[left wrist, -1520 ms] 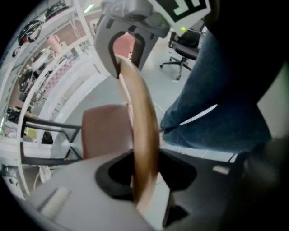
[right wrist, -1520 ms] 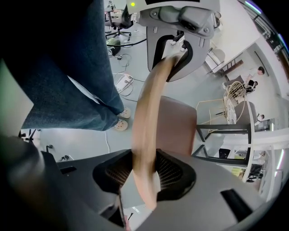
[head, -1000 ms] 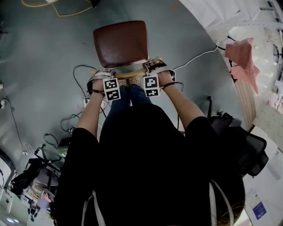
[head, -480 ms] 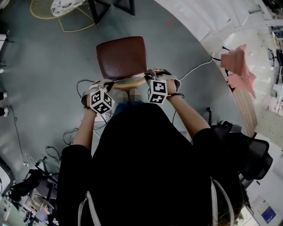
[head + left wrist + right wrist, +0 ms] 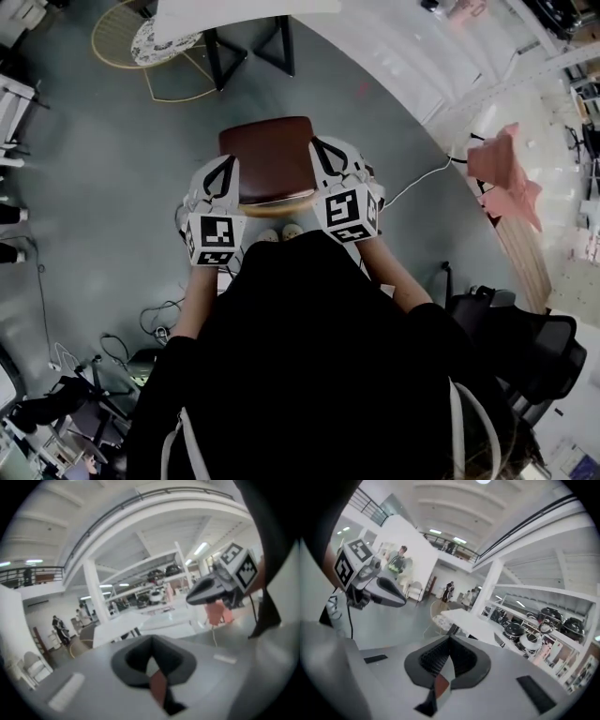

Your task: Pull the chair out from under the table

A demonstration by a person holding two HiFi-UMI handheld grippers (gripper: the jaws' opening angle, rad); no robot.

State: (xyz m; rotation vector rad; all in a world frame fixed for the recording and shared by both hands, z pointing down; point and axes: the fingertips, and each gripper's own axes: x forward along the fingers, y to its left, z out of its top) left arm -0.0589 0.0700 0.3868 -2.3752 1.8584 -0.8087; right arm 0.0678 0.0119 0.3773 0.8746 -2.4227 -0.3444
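Observation:
The chair (image 5: 270, 157) has a brown seat and a curved wooden backrest (image 5: 277, 199). It stands on the grey floor, apart from the white table (image 5: 246, 7) at the top of the head view. My left gripper (image 5: 227, 159) and right gripper (image 5: 321, 142) hover side by side above the backrest's two ends. They touch nothing, and both are shut and empty. In the left gripper view the closed jaws (image 5: 151, 641) point out across the hall, with the right gripper (image 5: 220, 585) beside them. The right gripper view shows its closed jaws (image 5: 449, 641) and the left gripper (image 5: 370, 585).
A round wire-frame side table (image 5: 141, 42) stands left of the white table's black legs (image 5: 248, 47). Cables (image 5: 169, 309) lie on the floor at left. A pink cloth (image 5: 502, 164) hangs on shelving at right, and a black office chair (image 5: 525, 337) stands behind.
Both grippers let go of the chair's backrest, closed, and rose while rolling upright. The head view has tilted forward, bringing the white table and the side table into sight.

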